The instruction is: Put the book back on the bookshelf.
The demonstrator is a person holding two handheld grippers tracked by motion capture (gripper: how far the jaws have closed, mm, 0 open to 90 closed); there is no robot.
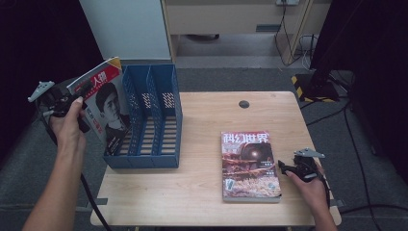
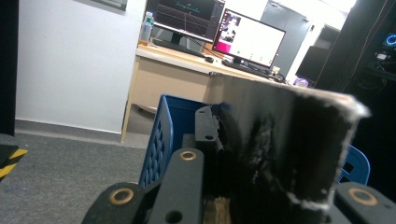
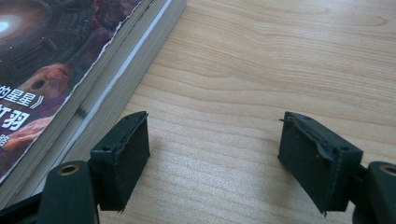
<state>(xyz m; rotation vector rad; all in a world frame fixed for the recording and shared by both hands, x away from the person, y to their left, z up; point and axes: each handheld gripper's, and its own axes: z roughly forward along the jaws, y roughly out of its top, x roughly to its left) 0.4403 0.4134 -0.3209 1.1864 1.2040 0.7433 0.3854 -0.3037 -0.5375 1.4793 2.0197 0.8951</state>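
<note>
Left gripper (image 1: 77, 98) clamped on a red-and-white magazine with a portrait cover (image 1: 103, 103), held tilted over the leftmost slot of the blue plastic three-slot file rack (image 1: 156, 113), lower corner inside. Right gripper (image 1: 285, 167) spread wide, nothing between the jaws, resting on the light wooden table (image 1: 202, 187) just beside a thick dark-covered science-fiction magazine (image 1: 249, 166) lying flat

Table (image 1: 202, 187): pale wood, visible grain, smooth matt.
Rack (image 1: 166, 120): blue plastic, perforated walls, matt.
Magazine (image 1: 103, 103): paper, glossy red cover.
Book (image 1: 249, 166): paper, glossy cover, ragged edge.
Pads (image 3: 122, 161): black, rough, worn.
Floor (image 2: 60, 168): grey carpet.
</note>
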